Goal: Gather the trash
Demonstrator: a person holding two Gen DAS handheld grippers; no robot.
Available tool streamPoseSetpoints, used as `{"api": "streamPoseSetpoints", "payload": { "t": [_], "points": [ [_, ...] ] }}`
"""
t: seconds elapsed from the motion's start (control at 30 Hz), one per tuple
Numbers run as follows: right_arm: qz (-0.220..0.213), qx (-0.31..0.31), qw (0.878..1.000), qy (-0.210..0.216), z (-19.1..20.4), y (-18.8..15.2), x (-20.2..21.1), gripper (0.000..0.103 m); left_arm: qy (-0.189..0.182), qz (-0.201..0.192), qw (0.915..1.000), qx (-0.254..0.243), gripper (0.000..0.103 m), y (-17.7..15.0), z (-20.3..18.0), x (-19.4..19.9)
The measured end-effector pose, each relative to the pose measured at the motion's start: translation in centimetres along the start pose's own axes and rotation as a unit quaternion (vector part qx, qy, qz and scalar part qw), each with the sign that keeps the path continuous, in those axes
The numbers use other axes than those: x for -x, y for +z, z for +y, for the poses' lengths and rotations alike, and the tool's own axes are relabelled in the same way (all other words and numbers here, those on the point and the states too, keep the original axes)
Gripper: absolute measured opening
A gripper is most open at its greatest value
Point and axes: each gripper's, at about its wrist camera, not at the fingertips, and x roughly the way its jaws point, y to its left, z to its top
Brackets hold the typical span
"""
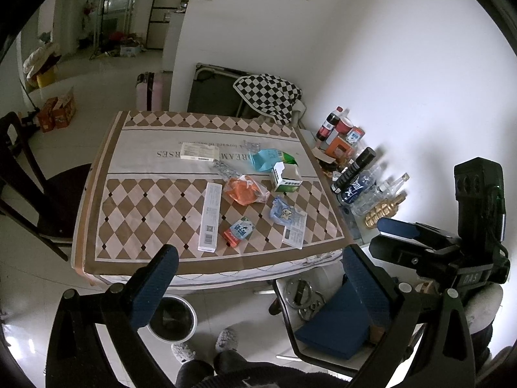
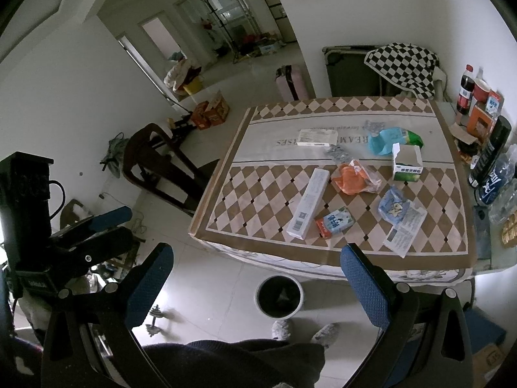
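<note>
Trash lies on the table with the diamond-pattern cloth (image 1: 155, 207) (image 2: 258, 200): a long white box (image 1: 210, 216) (image 2: 308, 203), an orange wrapper (image 1: 245, 190) (image 2: 355, 177), a small red and blue carton (image 1: 239, 231) (image 2: 334, 221), a blue packet on a leaflet (image 1: 284, 215) (image 2: 395, 208), an open green and white box (image 1: 286, 177) (image 2: 407, 163). A black-lined trash bin (image 1: 173, 318) (image 2: 279, 296) stands on the floor below the table's near edge. My left gripper (image 1: 258, 265) and right gripper (image 2: 258, 265) are open and empty, held above the floor before the table.
Bottles and cans (image 1: 362, 174) (image 2: 488, 158) crowd the table's right side. A dark wooden chair (image 1: 29, 194) (image 2: 161, 165) stands left of the table. A stool with a blue cushion (image 1: 336, 326) is at the right. The person's slippers (image 2: 303, 328) are near the bin.
</note>
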Motion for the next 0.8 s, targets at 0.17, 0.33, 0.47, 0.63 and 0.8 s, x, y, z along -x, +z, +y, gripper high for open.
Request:
{"api": "streamPoseSetpoints", "payload": {
  "t": [0.17, 0.33, 0.47, 0.63, 0.8],
  "points": [
    [0.001, 0.000, 1.000, 0.002, -0.08, -0.04, -0.07, 0.103, -0.001, 0.000, 1.0000, 0.000, 0.103, 0.08, 0.21, 0.05],
    [0.002, -0.001, 1.000, 0.002, -0.09, -0.04, -0.19, 0.103, -0.003, 0.001, 1.0000, -0.001, 0.103, 0.08, 0.36, 0.54],
    [0.001, 0.000, 1.000, 0.001, -0.12, -0.13, -0.18, 0.103, -0.003, 0.001, 1.0000, -0.001, 0.103, 0.12, 0.39, 0.52],
    [0.002, 0.000, 1.000, 0.001, -0.11, -0.10, -0.19, 0.103, -0.003, 0.001, 1.0000, 0.000, 0.103, 0.23, 0.44, 0.51],
    [0.001, 0.001, 1.000, 0.001, -0.08, -0.01, -0.28, 0.103, -0.003, 0.001, 1.0000, -0.001, 0.103, 0.15, 0.18, 0.56]
  ]
}}
